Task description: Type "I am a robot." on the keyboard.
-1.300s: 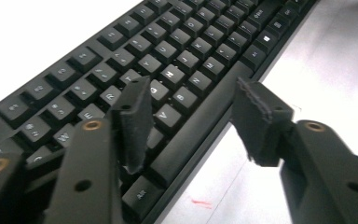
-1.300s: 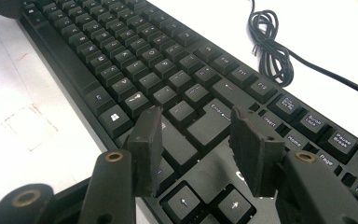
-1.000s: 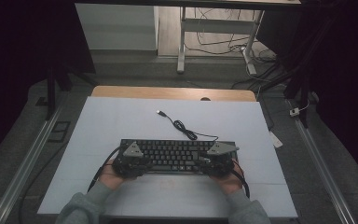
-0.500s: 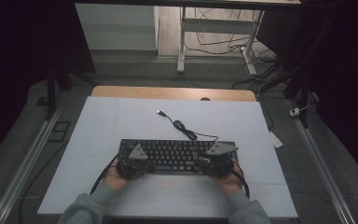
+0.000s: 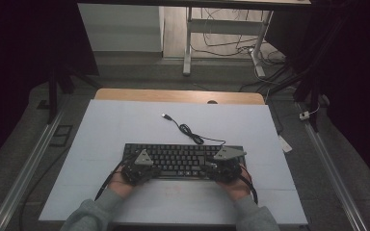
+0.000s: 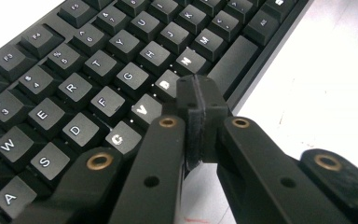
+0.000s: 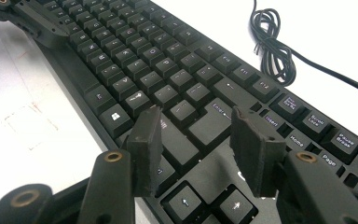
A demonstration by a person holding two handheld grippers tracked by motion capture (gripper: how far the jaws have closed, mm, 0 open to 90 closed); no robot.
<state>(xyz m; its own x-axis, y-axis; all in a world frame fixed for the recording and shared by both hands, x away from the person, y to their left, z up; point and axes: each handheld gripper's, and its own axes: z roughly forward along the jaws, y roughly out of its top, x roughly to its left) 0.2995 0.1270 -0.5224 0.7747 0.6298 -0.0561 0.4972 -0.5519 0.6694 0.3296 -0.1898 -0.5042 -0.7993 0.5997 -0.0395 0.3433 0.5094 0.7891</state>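
A black keyboard (image 5: 183, 156) lies flat on the white table, its cable (image 5: 188, 131) coiled behind it with the plug lying loose. My left gripper (image 5: 141, 166) is at the keyboard's front left. In the left gripper view its pads are pressed together, shut on nothing (image 6: 196, 93), with the tip just over the bottom letter row near the B key (image 6: 164, 85). My right gripper (image 5: 222, 166) is at the front right, open (image 7: 196, 126), and hovers over the keyboard (image 7: 168, 70) above the keys near the arrow keys. Nothing is between its pads.
The white table top (image 5: 125, 125) has free room around the keyboard, and a wooden strip (image 5: 173, 95) runs along its far edge. Metal rails run down both sides of the table. The coiled cable (image 7: 270, 46) lies beyond the function row.
My left gripper has shifted slightly to the right along the keyboard's front edge. The right gripper and the keyboard have stayed in place.
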